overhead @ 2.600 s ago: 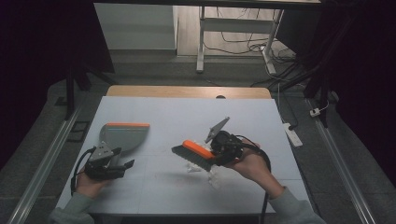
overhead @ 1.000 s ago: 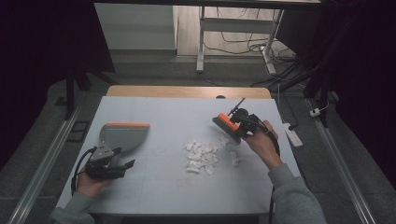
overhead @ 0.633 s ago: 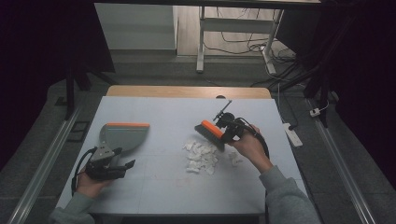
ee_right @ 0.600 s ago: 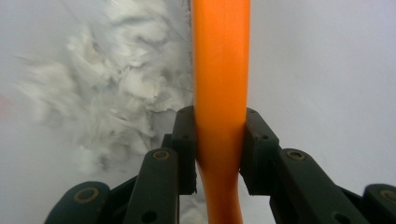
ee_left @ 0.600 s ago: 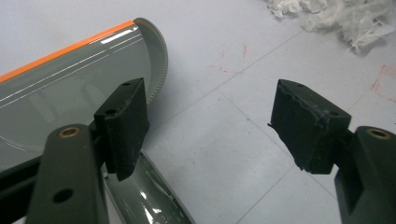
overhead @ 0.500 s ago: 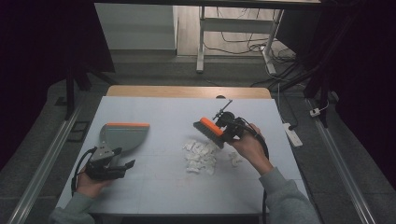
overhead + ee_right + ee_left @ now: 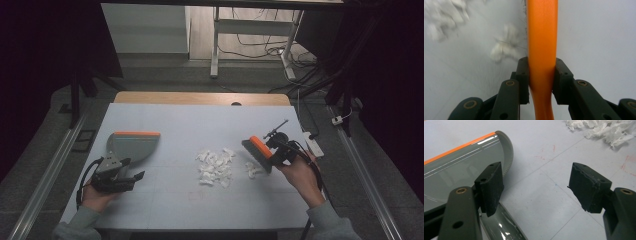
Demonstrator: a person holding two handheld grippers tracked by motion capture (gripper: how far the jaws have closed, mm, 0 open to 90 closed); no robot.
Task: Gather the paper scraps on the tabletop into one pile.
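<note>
A grey dustpan (image 7: 131, 145) with an orange front lip lies on the left of the table; its grey body (image 7: 461, 167) also shows in the left gripper view. My left gripper (image 7: 131, 179) rests just in front of it, open, one jaw over the pan's handle (image 7: 501, 225). A pile of white paper scraps (image 7: 215, 167) lies mid-table and shows again (image 7: 604, 130) beyond the left jaws. My right gripper (image 7: 272, 150) is shut on an orange-backed brush (image 7: 257, 152), its orange handle (image 7: 542, 45) clamped between the jaws. A few stray scraps (image 7: 504, 48) lie beside the brush.
The white table top (image 7: 190, 125) ends in a wooden strip at the far edge. A white power strip (image 7: 312, 145) lies at the right edge. Metal rails run along both sides on the floor.
The right gripper with the brush has swung from above the scrap pile down and to the right, now standing right of the pile. The left gripper has stayed still.
</note>
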